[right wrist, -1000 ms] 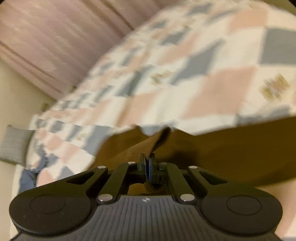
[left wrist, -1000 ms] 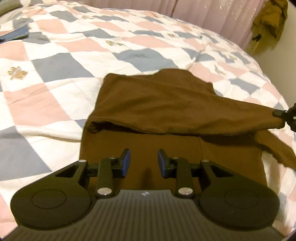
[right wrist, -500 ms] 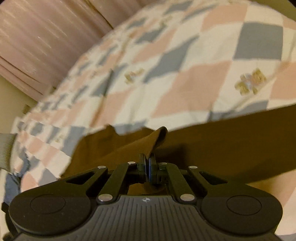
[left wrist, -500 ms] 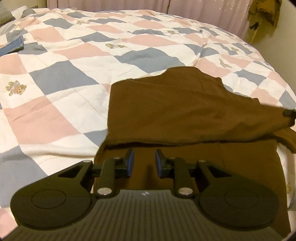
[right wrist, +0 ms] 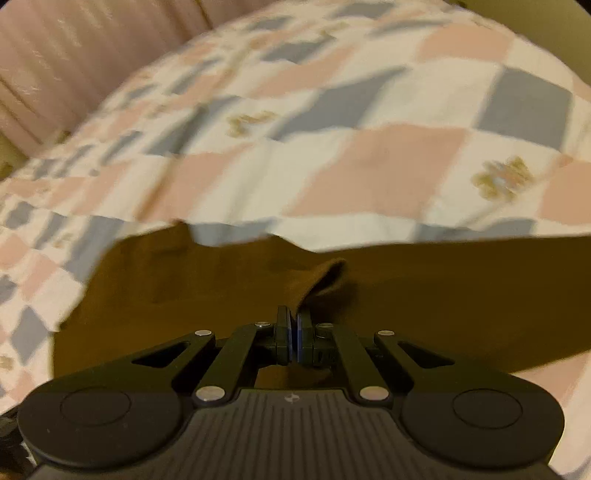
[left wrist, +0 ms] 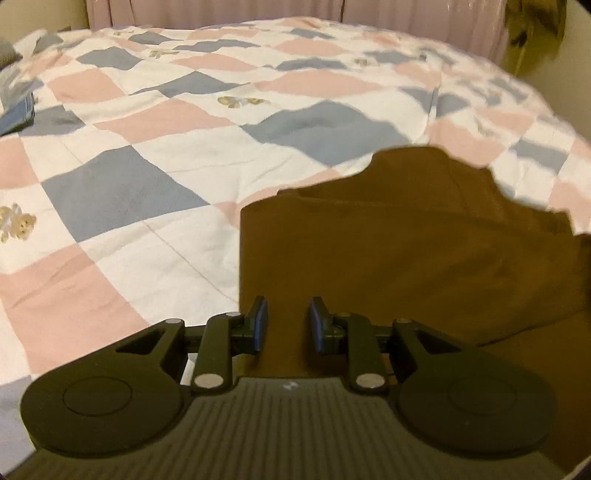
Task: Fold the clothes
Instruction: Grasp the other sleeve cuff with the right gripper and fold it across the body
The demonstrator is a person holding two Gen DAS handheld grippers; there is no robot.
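Lying on a checked quilt [left wrist: 155,192] of pink, grey-blue and white squares with small teddy-bear prints, a brown garment [left wrist: 388,251] takes up the lower right of the left wrist view. Pink curtain [left wrist: 221,11] hangs behind the bed; an olive-green cloth [left wrist: 532,33] hangs at the top right, and a bit of blue fabric [left wrist: 16,116] sits at the left edge of the quilt. Nothing lies on top of the garment.

Garment is partly folded: an upper layer lies over a lower one, with a straight left edge running away from the camera and a ragged far edge. Its long axis can't be told from these views. No containers in sight.

Left gripper [left wrist: 285,325] hovers just above the near left part of the garment, jaws a narrow gap apart with nothing pinched, only cloth seen below them.

Right gripper [right wrist: 294,338] has its jaws pressed together on a fold of the brown garment [right wrist: 207,295], a pinched flap rising from the tips. That view is motion-blurred, quilt [right wrist: 369,166] beyond.
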